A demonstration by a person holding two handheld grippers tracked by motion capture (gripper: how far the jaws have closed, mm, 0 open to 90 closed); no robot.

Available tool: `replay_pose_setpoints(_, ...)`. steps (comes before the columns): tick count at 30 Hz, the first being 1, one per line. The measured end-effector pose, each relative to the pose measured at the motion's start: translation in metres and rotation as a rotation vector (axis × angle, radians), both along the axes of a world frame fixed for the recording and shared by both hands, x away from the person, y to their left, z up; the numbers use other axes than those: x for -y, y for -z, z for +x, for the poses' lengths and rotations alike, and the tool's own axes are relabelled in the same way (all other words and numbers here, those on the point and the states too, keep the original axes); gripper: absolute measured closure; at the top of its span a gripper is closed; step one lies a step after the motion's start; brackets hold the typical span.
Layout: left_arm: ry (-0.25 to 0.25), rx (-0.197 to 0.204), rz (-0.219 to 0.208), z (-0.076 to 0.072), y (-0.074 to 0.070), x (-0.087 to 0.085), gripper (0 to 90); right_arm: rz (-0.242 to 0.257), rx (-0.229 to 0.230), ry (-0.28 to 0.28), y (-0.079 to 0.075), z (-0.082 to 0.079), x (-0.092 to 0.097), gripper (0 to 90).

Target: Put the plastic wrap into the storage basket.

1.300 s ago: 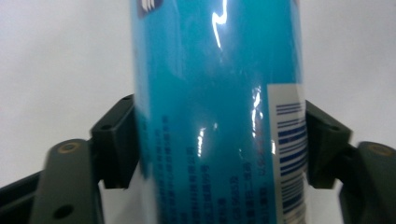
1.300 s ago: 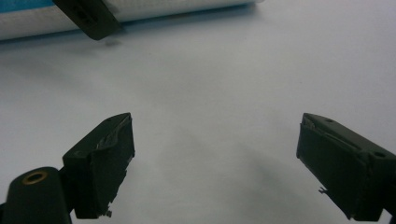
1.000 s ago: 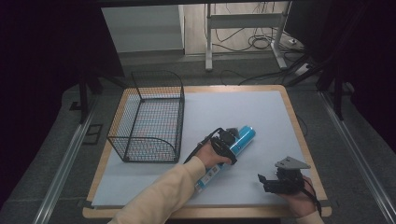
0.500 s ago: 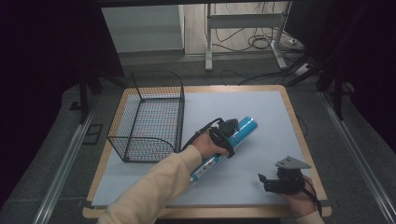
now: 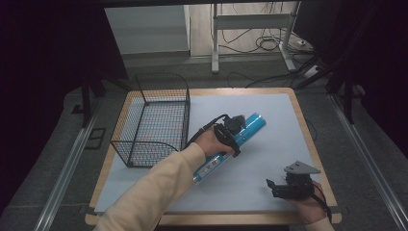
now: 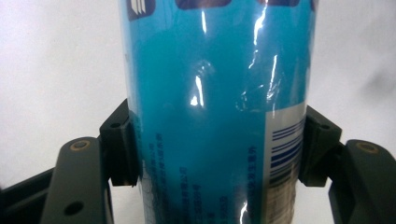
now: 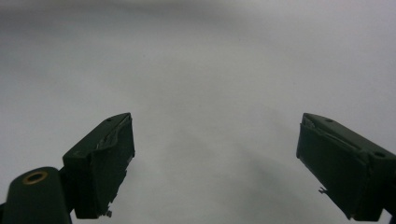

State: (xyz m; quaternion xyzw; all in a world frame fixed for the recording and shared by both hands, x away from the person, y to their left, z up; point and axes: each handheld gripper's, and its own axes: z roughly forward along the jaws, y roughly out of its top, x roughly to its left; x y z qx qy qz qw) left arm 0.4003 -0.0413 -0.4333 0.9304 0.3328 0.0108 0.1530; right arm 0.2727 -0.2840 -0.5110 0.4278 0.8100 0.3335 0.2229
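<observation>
i have the left gripper (image 5: 230, 131) clamped across the middle of the blue tube (image 5: 230, 147), and in the left gripper view its two black pads press flat against either side of the shiny wrapper, one on the plain blue side and one beside the barcode strip. the blue tube (image 6: 217, 112) runs straight up between the jaws there, with the pale mat behind it. from the high view the tube lies on a slant over the middle of the white mat (image 5: 269, 115), its capped end pointing up and to the right, its printed end down toward my sleeve (image 5: 159, 192). whether the low end touches the mat i cannot tell, since my hand and forearm cover part of it. the tube sits just to the right of the wire basket (image 5: 154, 120), close to its near corner but apart from it. the basket stands upright on the left part of the wooden table (image 5: 308, 139).

my right gripper (image 5: 284, 188) rests low near the front right corner of the mat, well apart from the tube, with its grey three-cornered plate (image 5: 300, 169) on top. in the right gripper view its jaws stand wide with only bare mat (image 7: 210, 93) between them, nothing in their hold
</observation>
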Motion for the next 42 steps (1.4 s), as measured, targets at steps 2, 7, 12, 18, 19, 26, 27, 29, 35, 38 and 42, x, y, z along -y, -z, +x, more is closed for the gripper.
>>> replay_pose_setpoints(2,0.001,0.001,-0.001,0.000,-0.002,0.000,31.3,-0.002,0.000,-0.001,0.000,0.000,0.000,11.6)
replay_pose_setpoints(7,0.015,0.006,0.001,0.002,-0.007,0.000,31.4,0.001,-0.003,0.001,0.000,0.000,0.000,11.6)
replay_pose_setpoints(12,0.013,0.004,-0.010,0.003,-0.011,0.001,31.3,0.001,-0.005,-0.001,0.001,0.000,0.000,11.6)
replay_pose_setpoints(18,0.011,0.017,-0.016,0.007,-0.021,0.000,31.4,0.005,-0.005,-0.001,0.001,0.001,0.001,11.6)
replay_pose_setpoints(19,0.010,0.021,-0.016,0.007,-0.024,0.000,31.4,0.005,-0.005,-0.001,0.001,0.001,0.001,11.6)
replay_pose_setpoints(26,-0.008,0.063,-0.009,0.015,-0.039,-0.001,31.4,0.001,-0.005,-0.004,0.001,0.001,0.001,11.6)
replay_pose_setpoints(27,-0.010,0.070,-0.010,0.015,-0.041,-0.002,31.4,0.001,-0.005,-0.004,0.001,0.001,0.001,11.6)
replay_pose_setpoints(29,-0.013,0.069,-0.014,0.017,-0.043,-0.003,31.4,0.005,-0.005,-0.003,0.001,0.001,0.001,11.6)
replay_pose_setpoints(35,-0.021,0.087,-0.025,0.022,-0.056,-0.006,31.4,0.005,-0.007,-0.002,0.001,0.001,0.001,11.6)
replay_pose_setpoints(38,-0.028,0.095,-0.025,0.025,-0.063,-0.007,31.4,0.004,-0.008,-0.002,0.001,0.001,0.001,11.6)
replay_pose_setpoints(42,-0.030,0.101,-0.025,0.027,-0.066,-0.008,31.4,0.002,-0.007,-0.003,0.001,0.001,0.001,11.6)
